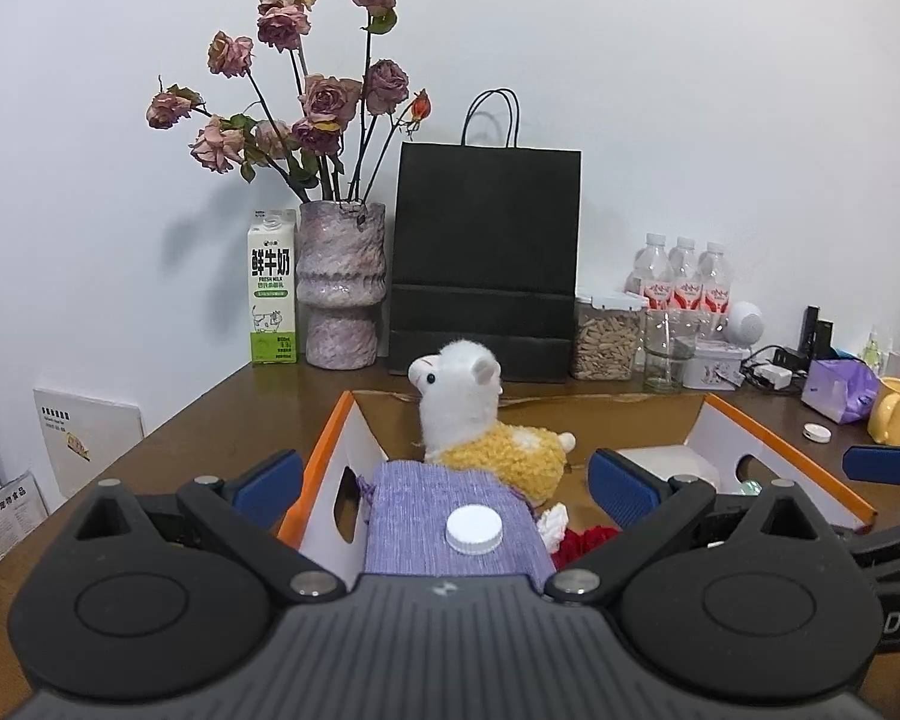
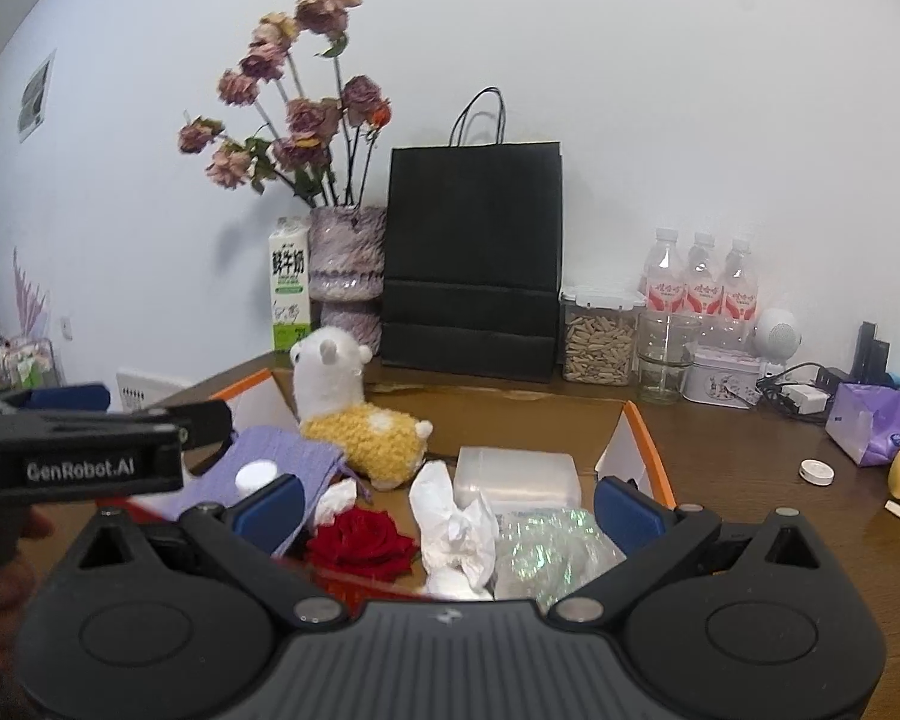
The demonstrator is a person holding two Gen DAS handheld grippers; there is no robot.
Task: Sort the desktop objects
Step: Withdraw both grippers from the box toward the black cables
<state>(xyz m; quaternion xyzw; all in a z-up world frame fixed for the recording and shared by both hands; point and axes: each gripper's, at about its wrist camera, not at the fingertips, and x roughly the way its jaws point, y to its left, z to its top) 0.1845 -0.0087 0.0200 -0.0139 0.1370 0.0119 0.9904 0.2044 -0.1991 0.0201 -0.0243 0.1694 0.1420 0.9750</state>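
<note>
White wall backed a brown wooden surface (image 1: 210, 414) where an open cardboard box (image 1: 330, 438) with orange edges sat near the front. Both tongs hovered level over the box, pointing toward the wall: the left tongs (image 1: 447, 477) stood spread wide and empty above a purple fabric pouch (image 1: 450, 504), and the right tongs (image 2: 447, 501) were likewise spread and empty over the box's right half. One white cap (image 1: 474, 529) lay flat on the pouch, whose long axis ran away toward the wall. One plush alpaca (image 1: 480, 420) stood upright in the box, head turned left. One red rose (image 2: 360, 543), one crumpled white tissue (image 2: 456, 528) and one clear plastic case (image 2: 513, 471) also lay inside. Behind, three water bottles (image 2: 699, 282) stood in a row, beside one black paper bag (image 2: 474, 252), one vase (image 2: 345, 264) and one milk carton (image 2: 290, 282).
</note>
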